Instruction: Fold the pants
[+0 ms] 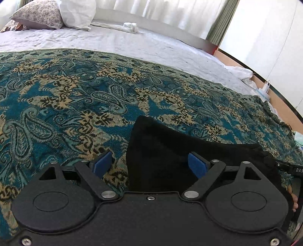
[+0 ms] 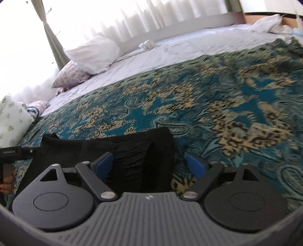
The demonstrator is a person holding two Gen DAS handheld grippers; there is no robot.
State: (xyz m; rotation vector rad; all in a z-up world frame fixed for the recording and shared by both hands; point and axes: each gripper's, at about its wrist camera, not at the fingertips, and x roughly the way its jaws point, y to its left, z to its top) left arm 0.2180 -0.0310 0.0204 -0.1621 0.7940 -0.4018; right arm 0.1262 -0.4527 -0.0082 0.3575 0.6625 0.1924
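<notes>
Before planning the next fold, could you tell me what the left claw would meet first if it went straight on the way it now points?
Probably the black pants: their raised corner lies between the open blue fingers of the left claw. Beyond is the patterned blanket. Depth is unclear.

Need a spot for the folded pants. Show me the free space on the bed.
Free: the paisley blanket beyond the black pants, up to the grey sheet, also bare mid-bed. Crowded: the pillows at the head, white cloth at the far edge, and the near strip by both open grippers.
</notes>
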